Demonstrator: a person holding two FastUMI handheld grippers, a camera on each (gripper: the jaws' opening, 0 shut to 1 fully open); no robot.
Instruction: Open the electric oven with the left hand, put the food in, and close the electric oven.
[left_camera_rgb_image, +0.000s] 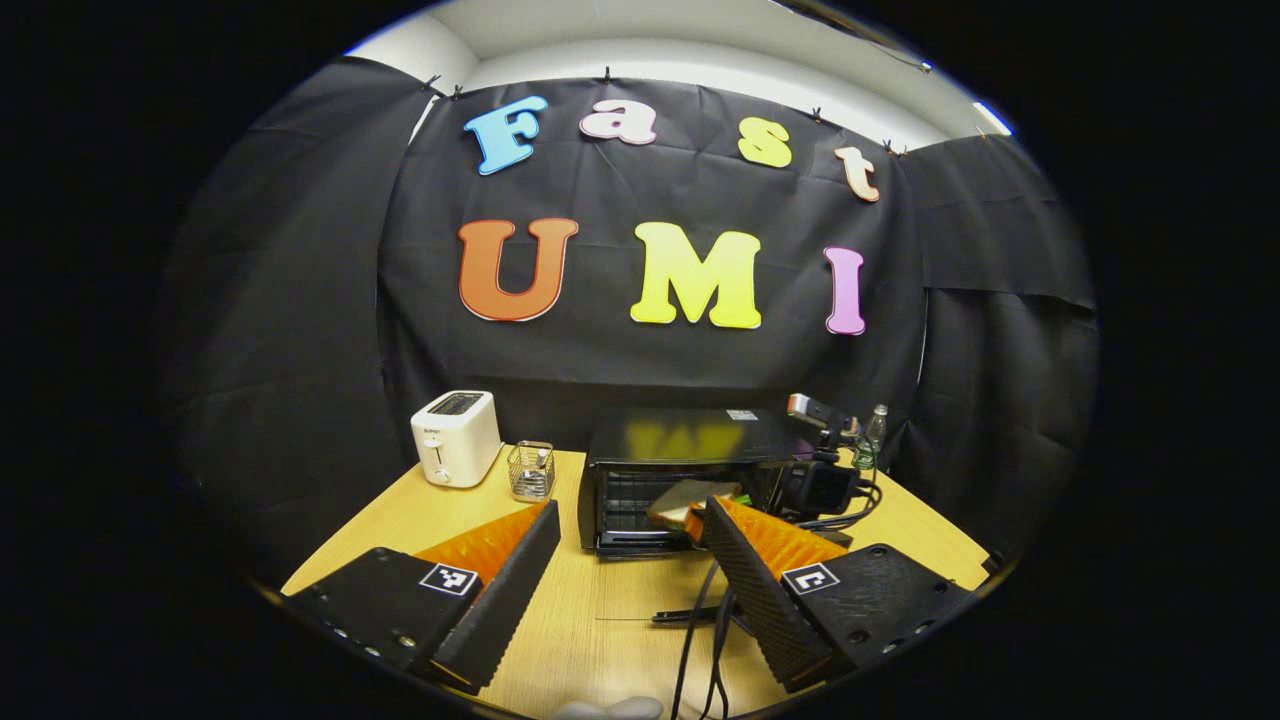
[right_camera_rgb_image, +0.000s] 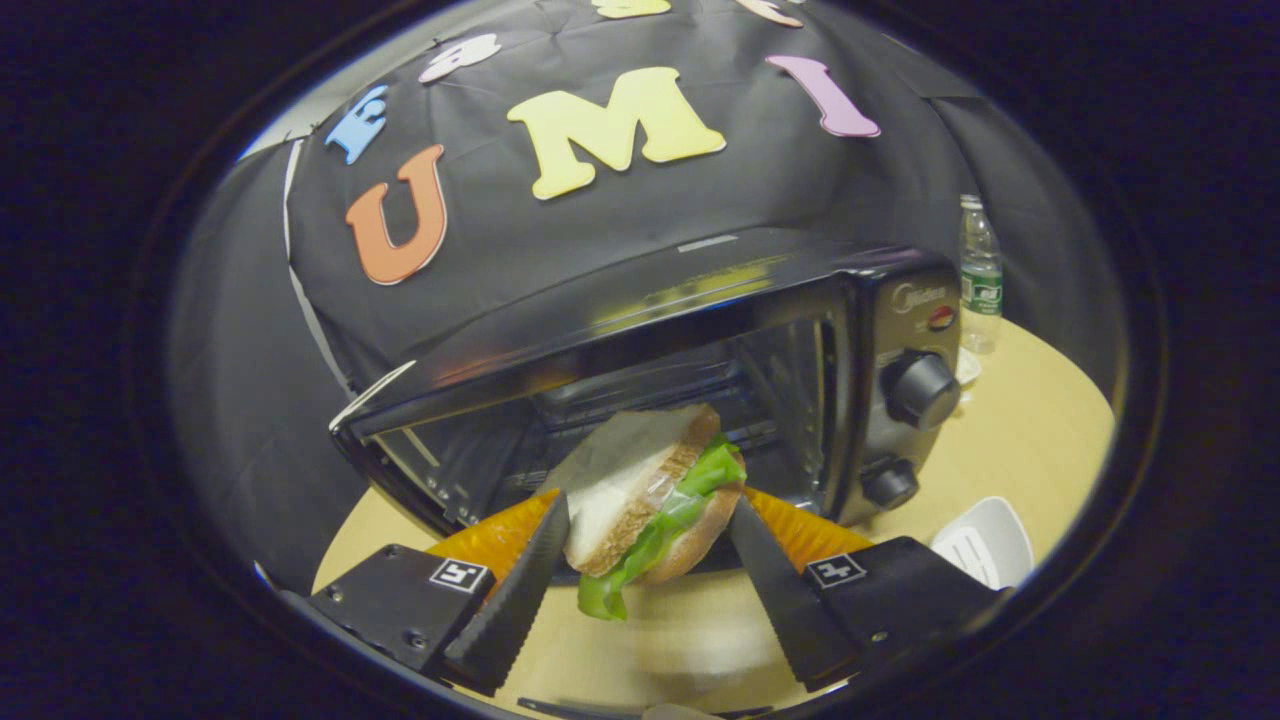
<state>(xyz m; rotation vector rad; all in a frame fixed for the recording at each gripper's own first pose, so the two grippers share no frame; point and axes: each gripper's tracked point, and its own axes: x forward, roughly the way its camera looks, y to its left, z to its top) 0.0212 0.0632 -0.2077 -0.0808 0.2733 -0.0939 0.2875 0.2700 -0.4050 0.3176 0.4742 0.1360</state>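
The black electric oven (left_camera_rgb_image: 690, 450) stands at the table's back with its glass door (left_camera_rgb_image: 650, 592) folded down flat toward me. My left gripper (left_camera_rgb_image: 630, 510) hovers open in front of it with nothing between its fingers. In the right gripper view, my right gripper (right_camera_rgb_image: 650, 505) is shut on a sandwich (right_camera_rgb_image: 650, 480) of brown bread and lettuce, held tilted at the mouth of the oven (right_camera_rgb_image: 700, 330). The left gripper view shows that sandwich (left_camera_rgb_image: 690, 500) before the opening, with the right gripper's housing (left_camera_rgb_image: 820, 485) to its right.
A white toaster (left_camera_rgb_image: 455, 437) and a wire basket (left_camera_rgb_image: 530, 470) stand left of the oven. A bottle (right_camera_rgb_image: 980, 270) is behind its right side, near the knobs (right_camera_rgb_image: 920, 390). A white utensil (right_camera_rgb_image: 985, 540) lies on the table to the right. Black cables (left_camera_rgb_image: 700, 640) trail forward.
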